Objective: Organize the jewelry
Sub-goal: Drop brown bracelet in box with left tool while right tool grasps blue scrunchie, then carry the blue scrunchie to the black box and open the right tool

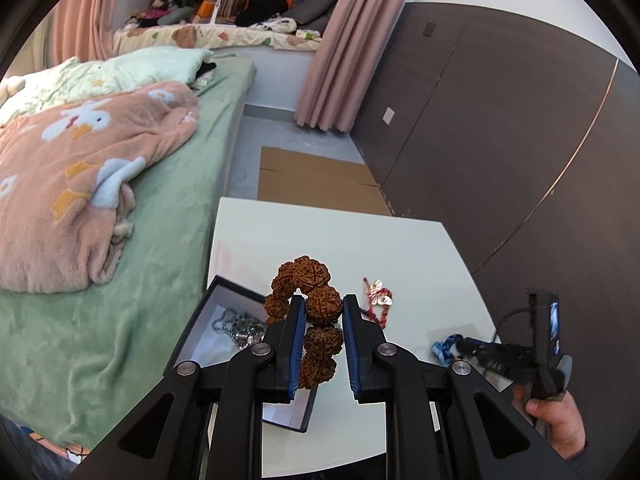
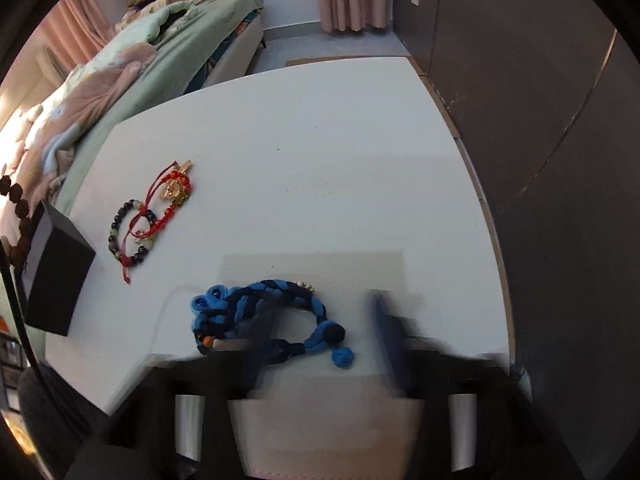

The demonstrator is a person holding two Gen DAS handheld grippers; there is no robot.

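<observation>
The left hand-held gripper (image 1: 323, 320) is pinching a brown seed-bead bracelet (image 1: 310, 308) by one large bead between its blue pads (image 1: 297, 344), so the rest of the loop drapes above and below the jaws. It holds the bracelet over the open black box (image 1: 192, 328) at the table's (image 1: 400, 248) left edge, probably because that box is where pieces are being collected; a metal chain necklace (image 1: 240, 326) already lies inside on its white lining.

The right hand-held gripper (image 2: 324, 320) is low over the table with its fingers spread either side of a blue braided cord bracelet (image 2: 256, 312), one finger overlapping it. That view is motion-blurred, so whether a finger touches the cord is unclear.

Farther out, a red cord bracelet (image 2: 168, 196) with gold charms lies across a dark beaded bracelet (image 2: 128, 232), both near the box, waiting on the table.
</observation>
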